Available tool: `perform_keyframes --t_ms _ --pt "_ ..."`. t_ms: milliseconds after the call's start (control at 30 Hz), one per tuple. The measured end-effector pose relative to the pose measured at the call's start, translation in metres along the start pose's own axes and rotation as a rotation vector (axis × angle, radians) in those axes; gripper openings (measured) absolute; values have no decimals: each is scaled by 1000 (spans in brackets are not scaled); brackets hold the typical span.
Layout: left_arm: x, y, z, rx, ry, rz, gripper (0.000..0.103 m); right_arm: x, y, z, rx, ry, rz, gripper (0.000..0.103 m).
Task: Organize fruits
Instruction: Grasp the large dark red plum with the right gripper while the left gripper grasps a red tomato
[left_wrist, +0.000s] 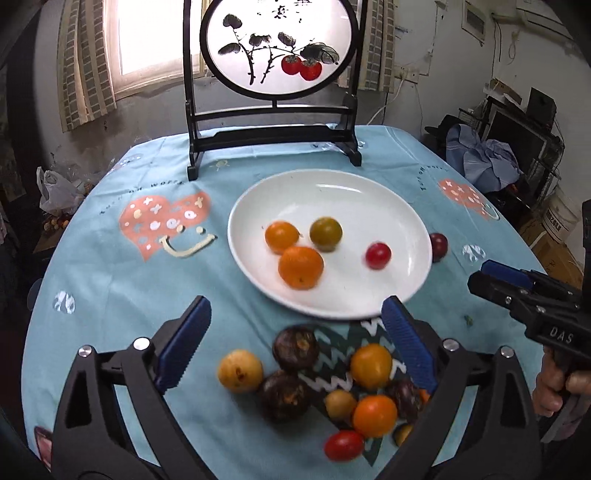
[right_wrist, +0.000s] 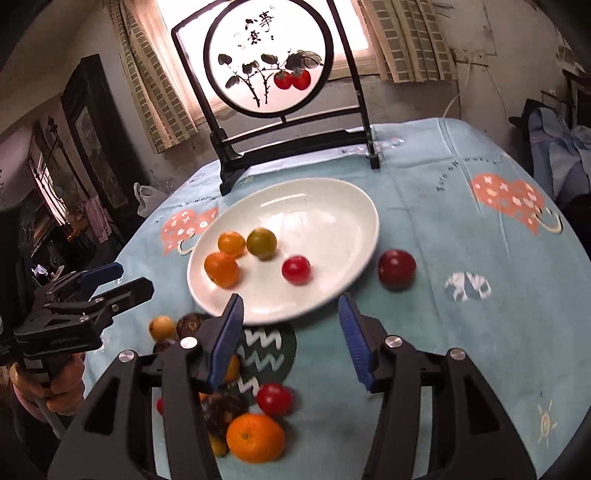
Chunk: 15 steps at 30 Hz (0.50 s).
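While both tools hang over the near side of the table, neither holds anything. The left gripper (left_wrist: 295, 343) has its blue pads (left_wrist: 183, 343) spread wide above a loose pile of fruit (left_wrist: 317, 387) on the blue tablecloth (left_wrist: 110, 280): brown passion fruits, yellow and orange citrus, and a red cherry tomato (left_wrist: 343, 445) nearest the camera. The right gripper (right_wrist: 295, 339) is likewise gaping, its fingers framing the near rim of the white plate (right_wrist: 332, 206).

On the plate lie four pieces: a large orange (right_wrist: 221, 269), a smaller orange one (right_wrist: 231, 243), a greenish-yellow one (right_wrist: 261, 242) touching it, and a red tomato (right_wrist: 296, 270) lying apart toward the right. A dark red plum (right_wrist: 397, 268) sits on the cloth just beside the plate's right rim.

Beyond the plate stands a dark wooden screen (left_wrist: 275, 74) painted with persimmons.
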<state>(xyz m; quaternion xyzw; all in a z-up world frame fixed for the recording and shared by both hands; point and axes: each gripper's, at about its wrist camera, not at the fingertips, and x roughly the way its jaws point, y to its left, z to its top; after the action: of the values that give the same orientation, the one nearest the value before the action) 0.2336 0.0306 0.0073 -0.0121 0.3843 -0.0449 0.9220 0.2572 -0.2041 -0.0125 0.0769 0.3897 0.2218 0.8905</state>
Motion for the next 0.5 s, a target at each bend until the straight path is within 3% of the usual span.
perform_keyframes --t_ms 233,367,500 --pt "-15 -19 -75 12 39 -87 95 -7 -23 -43 73 33 -63 54" --pt "-17 -23 -97 56 23 -93 95 1 -26 -30 12 4 -155 54" --pt "-14 -19 -99 49 24 -107 95 30 -37 -5 -74 10 -252 54"
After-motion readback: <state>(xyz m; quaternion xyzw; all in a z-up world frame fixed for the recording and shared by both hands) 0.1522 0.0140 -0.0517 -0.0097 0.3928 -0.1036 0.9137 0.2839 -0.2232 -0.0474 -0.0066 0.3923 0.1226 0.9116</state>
